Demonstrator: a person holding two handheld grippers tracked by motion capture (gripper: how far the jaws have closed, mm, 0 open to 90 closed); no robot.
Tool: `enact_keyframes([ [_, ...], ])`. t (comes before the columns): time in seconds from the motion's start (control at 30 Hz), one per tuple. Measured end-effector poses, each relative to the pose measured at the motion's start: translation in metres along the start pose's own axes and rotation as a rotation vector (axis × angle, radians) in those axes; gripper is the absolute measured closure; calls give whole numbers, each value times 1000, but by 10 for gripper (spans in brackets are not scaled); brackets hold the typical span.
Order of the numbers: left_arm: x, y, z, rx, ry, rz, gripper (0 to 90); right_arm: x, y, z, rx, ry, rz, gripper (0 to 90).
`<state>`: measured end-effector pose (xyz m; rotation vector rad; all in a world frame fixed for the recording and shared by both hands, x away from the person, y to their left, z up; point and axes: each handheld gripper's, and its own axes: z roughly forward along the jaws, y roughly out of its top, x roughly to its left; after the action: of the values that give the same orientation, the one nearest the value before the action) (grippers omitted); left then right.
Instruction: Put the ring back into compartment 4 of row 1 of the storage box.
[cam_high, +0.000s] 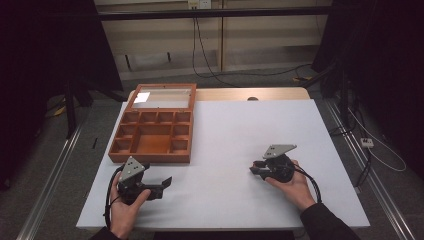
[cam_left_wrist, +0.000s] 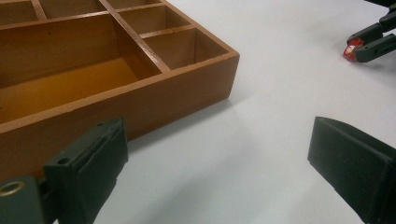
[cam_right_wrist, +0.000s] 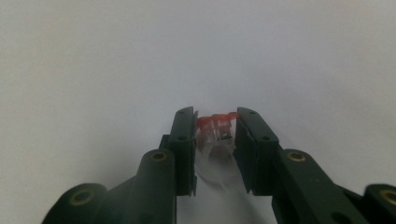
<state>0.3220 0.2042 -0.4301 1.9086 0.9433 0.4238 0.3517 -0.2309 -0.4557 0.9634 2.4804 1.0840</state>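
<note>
R gripper fingers clamped on small red-and-clear part betw. them, low over worktop. L gripper fingers wide apart, empty, wooden tray just ahead. Looks like pick done; next prob. carry to a compartment.

Your right tool covers most of the small red-and-clear plastic piece, too blurred to identify. The brown wooden compartment tray runs off the left gripper view's edge.

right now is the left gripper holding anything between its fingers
No, the left gripper is wide open, and between its fingers there is just bare white table beside the wooden compartment box.
</note>
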Motion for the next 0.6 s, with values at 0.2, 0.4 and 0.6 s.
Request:
enact_keyframes([
  [0.2, 0, 0, 0, 1, 1, 1, 50, 0, 0, -2, -14, 1, 4, 696],
  [0.4, 0, 0, 0, 2, 0, 0, 50, 0, 1, -3, -31, 5, 10, 696],
  [0.6, 1, 0, 0, -5, -2, -11, 50, 0, 2, -6, -59, 8, 23, 696],
])
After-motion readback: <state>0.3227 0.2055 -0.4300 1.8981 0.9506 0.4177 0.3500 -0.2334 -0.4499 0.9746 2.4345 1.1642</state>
